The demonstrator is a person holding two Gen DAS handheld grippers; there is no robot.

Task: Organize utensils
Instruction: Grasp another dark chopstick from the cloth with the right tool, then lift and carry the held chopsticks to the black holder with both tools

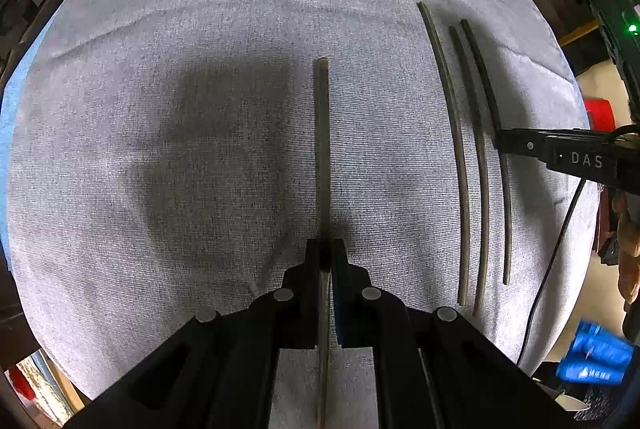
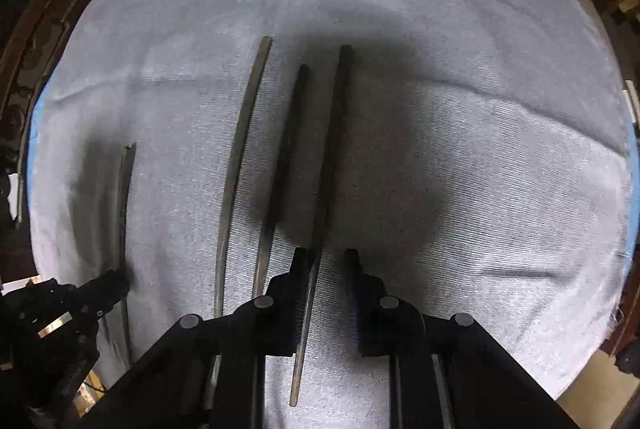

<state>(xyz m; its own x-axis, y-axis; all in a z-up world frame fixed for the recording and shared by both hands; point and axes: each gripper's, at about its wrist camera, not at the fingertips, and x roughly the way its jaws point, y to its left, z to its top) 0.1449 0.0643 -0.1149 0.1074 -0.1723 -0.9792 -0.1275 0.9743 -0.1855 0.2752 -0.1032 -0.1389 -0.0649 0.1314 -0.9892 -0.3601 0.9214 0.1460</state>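
Left wrist view: left gripper [image 1: 326, 255] clamped one chopstick [image 1: 322, 149] on the grey cloth [image 1: 200, 29]; right gripper [image 2: 326, 261], jaws parted around another chopstick [image 2: 332, 133], likely needed closing next.

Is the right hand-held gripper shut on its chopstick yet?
Not yet: right hand-held gripper straddles the chopstick, one finger touching, a gap at the other.

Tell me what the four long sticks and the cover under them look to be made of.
Chopsticks: dark, matte grey-brown, squared blunt ends, no gleam; probably wood or bamboo, though dull metal or plastic cannot be ruled out. Cloth: pale grey woven fabric, with a fine ribbed weave and soft creases; likely cotton or similar.
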